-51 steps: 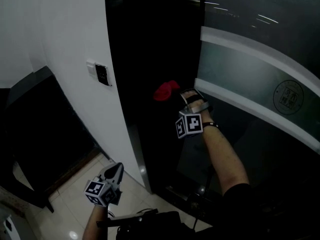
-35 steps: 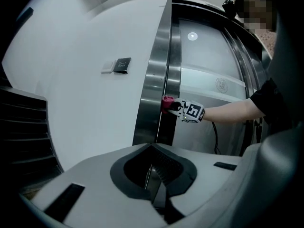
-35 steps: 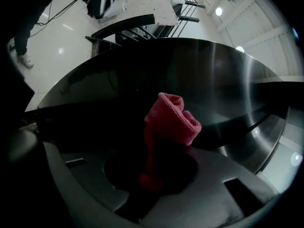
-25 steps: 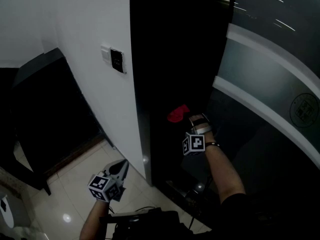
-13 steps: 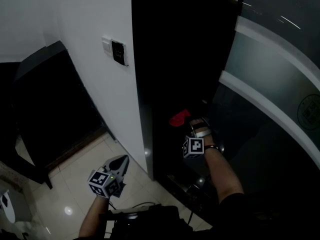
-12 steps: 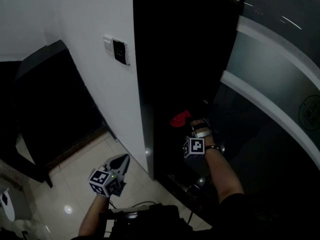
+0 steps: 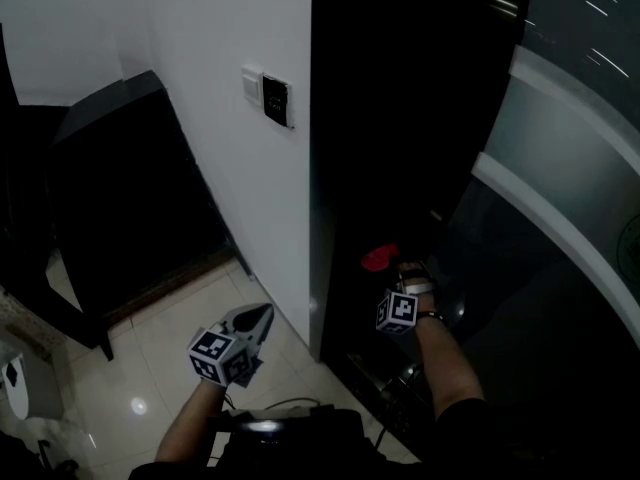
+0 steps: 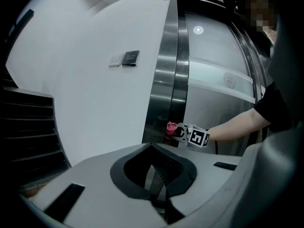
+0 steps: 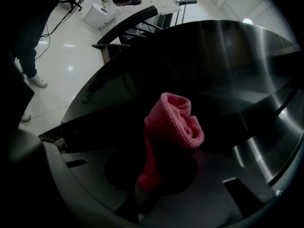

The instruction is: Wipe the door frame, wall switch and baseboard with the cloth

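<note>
A bunched pink cloth (image 7: 379,258) (image 9: 173,122) (image 8: 171,127) is pinched in my right gripper (image 7: 395,270), which holds it against the dark metal door frame (image 7: 380,118) low down, near the floor. The frame's polished surface fills the right gripper view (image 9: 190,61). My left gripper (image 7: 255,323) hangs shut and empty over the floor tiles, left of the frame. The wall switch (image 7: 277,99) (image 8: 130,57) sits on the white wall (image 7: 220,88) higher up. A dark baseboard (image 7: 180,273) runs along the wall's foot.
A frosted glass door panel (image 7: 570,138) lies right of the frame. A dark cabinet (image 7: 120,188) stands against the wall at left. Glossy floor tiles (image 7: 130,368) spread below. A cable (image 7: 290,406) trails near my feet.
My right gripper has slid the cloth down the door frame, from about switch height to near the floor. The left gripper has stayed low and shut.
</note>
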`<action>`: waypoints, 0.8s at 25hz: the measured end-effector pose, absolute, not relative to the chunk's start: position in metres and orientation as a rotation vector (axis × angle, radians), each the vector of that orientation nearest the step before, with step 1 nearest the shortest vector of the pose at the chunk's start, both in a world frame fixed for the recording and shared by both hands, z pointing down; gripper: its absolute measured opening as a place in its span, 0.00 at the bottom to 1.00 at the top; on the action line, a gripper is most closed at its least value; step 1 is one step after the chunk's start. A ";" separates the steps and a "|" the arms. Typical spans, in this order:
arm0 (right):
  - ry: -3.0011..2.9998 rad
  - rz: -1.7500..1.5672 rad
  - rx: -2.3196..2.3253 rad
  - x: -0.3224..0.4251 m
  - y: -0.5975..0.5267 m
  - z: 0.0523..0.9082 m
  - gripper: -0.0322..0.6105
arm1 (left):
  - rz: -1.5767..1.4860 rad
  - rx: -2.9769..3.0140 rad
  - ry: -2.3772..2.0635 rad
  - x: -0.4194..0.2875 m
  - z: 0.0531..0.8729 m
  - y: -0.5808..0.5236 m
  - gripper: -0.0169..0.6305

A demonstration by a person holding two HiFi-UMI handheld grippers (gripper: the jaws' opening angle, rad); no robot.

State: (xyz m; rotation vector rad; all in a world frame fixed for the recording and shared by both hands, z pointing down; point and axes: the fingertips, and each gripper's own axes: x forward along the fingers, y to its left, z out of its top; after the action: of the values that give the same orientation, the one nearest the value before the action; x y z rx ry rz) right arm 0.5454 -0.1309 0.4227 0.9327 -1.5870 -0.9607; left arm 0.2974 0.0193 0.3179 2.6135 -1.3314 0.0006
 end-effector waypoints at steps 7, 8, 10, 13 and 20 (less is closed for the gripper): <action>-1.568 -0.925 0.891 0.547 -0.132 0.446 0.15 | 0.003 2.582 -1.348 0.292 0.323 0.022 0.03; -1.574 -0.886 0.898 0.547 -0.131 0.452 0.15 | 0.002 2.580 -1.346 0.293 0.324 0.023 0.03; -1.587 -0.817 0.858 0.541 -0.125 0.466 0.15 | 0.012 2.583 -1.343 0.293 0.325 0.023 0.03; -1.645 -0.733 0.756 0.518 -0.099 0.479 0.15 | 0.017 2.589 -1.335 0.296 0.326 0.024 0.03; -1.899 -0.260 1.048 0.553 -0.069 0.491 0.15 | -0.026 2.568 -1.349 0.288 0.327 0.027 0.03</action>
State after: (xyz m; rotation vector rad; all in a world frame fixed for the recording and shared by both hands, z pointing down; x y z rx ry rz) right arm 0.5534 -0.0694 0.4908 1.0484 -1.8990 -0.2599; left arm 0.2882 0.0268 0.3272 2.5677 -1.3493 -0.0258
